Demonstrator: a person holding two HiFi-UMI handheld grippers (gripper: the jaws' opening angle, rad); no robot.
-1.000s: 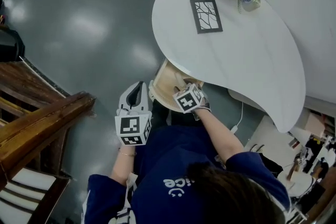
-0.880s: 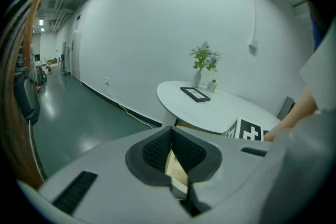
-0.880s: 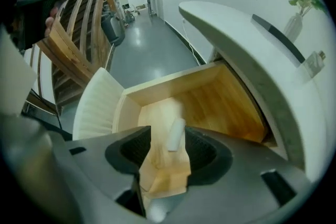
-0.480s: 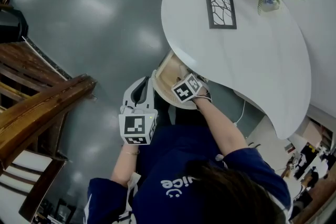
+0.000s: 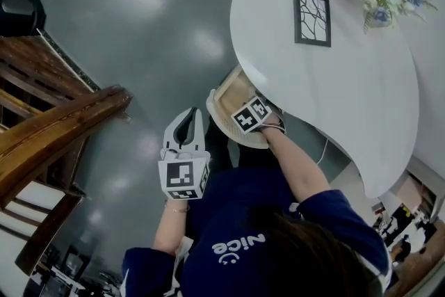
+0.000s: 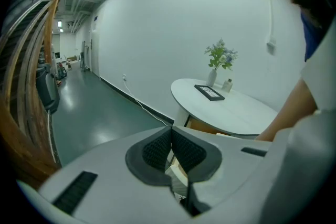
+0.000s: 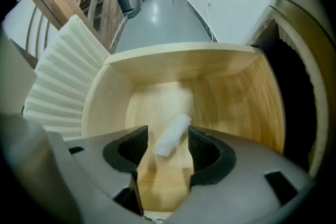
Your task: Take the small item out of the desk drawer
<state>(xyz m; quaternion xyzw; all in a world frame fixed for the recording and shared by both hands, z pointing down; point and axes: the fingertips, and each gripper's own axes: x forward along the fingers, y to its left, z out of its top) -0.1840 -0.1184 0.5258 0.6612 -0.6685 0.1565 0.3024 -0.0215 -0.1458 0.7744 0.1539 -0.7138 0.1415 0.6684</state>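
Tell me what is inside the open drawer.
A small white roll lies on the drawer floor between the right gripper's opening fingers. The gripper covers the near end.

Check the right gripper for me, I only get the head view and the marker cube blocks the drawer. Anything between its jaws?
Observer: Yes. A small white roll lies on the floor of the wooden drawer, between the jaws of the right gripper.
Operator: Gripped?
Observer: No. The jaws are opening, and neither pad presses on the roll.
Operator: Left gripper?
Observer: The left gripper has its pads together with nothing between them.
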